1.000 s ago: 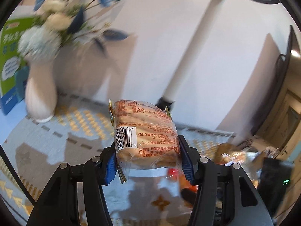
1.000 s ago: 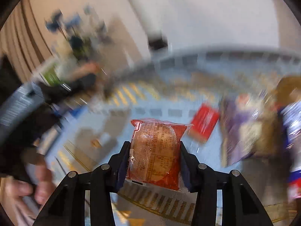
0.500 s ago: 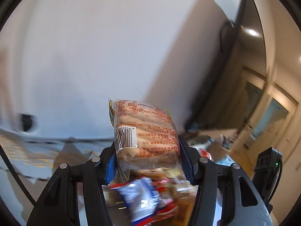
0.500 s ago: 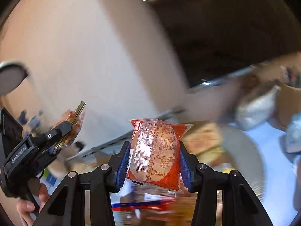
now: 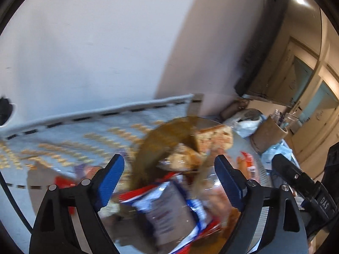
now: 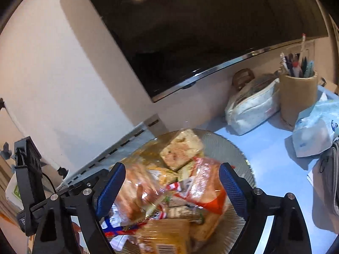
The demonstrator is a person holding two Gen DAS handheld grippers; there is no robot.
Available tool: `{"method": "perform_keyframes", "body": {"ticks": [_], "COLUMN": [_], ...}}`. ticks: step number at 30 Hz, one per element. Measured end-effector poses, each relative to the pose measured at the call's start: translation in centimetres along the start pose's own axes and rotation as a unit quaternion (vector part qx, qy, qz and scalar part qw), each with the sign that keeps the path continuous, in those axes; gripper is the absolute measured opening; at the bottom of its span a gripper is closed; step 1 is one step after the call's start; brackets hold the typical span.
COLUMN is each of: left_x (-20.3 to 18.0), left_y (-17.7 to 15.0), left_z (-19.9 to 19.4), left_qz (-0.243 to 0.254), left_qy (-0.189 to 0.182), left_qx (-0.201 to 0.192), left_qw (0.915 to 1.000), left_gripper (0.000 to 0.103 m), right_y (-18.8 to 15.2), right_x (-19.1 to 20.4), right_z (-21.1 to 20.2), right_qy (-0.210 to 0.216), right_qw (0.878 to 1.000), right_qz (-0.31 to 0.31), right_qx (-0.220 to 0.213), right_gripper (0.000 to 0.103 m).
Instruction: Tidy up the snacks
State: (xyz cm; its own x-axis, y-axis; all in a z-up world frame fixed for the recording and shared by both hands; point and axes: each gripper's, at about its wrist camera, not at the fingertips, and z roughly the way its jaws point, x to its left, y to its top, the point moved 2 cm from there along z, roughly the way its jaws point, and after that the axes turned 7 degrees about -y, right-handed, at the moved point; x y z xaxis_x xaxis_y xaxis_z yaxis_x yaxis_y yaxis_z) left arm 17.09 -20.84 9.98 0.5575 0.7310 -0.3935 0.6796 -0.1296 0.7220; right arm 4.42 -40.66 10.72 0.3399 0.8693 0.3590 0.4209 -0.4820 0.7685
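We hold both tools over the glass plate (image 6: 237,146), which is full of snack packets. The left gripper (image 5: 168,182) is opening its jaws; the blue pads stand wide apart and press on nothing. Between them, lower down, we see a packet with red, white and blue print (image 5: 169,209) lying on the heap, and a brown blurred shape (image 5: 161,146) just above it. This shape may be a packet that falls from the jaws, but the blur is too strong to be sure.

The right gripper (image 6: 172,186) is opening its jaws as well, and its pads touch nothing. Under it lies an orange-red packet (image 6: 209,192) on top of the pile, tilted, with its long side running roughly from the near left to the far right. A pale square cracker pack (image 6: 180,150) lies at the far side of the plate, near the rim.

So the snacks are in the plate, directly below and a little forward of both tools. Both point down at an angle toward the heap, and the two stand side by side; the left tool shows at the left edge of the right wrist view. We judge that no packet is in a grasp now.

Behind the plate stand a pen holder (image 6: 296,97) and a white pouch (image 6: 252,110) on the blue table (image 6: 275,158).
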Motion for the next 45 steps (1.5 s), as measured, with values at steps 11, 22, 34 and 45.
{"method": "perform_keyframes", "body": {"ticks": [11, 22, 34, 45], "left_x": [7.0, 13.6, 13.9, 11.9], "left_y": [0.0, -4.1, -7.0, -7.3], "left_z": [-5.9, -7.3, -5.3, -1.0], "left_qz": [-0.011, -0.019, 0.04, 0.156], "left_qy": [0.093, 0.151, 0.121, 0.122], "left_qx": [-0.041, -0.012, 0.021, 0.056], "left_qw": [0.9948, 0.9883, 0.9916, 0.9786], "left_gripper": [0.086, 0.086, 0.08, 0.063], "right_y": [-1.4, -6.3, -15.2, -14.3], "right_x": [6.0, 15.8, 15.7, 14.9], "right_z": [0.9, 0.6, 3.0, 10.8], "right_qy": [0.046, 0.198, 0.136, 0.026], "right_qw": [0.997, 0.976, 0.981, 0.987], "right_qz": [-0.062, -0.079, 0.105, 0.147], "right_qx": [-0.002, 0.035, 0.087, 0.055], "right_gripper": [0.089, 0.09, 0.09, 0.103]}}
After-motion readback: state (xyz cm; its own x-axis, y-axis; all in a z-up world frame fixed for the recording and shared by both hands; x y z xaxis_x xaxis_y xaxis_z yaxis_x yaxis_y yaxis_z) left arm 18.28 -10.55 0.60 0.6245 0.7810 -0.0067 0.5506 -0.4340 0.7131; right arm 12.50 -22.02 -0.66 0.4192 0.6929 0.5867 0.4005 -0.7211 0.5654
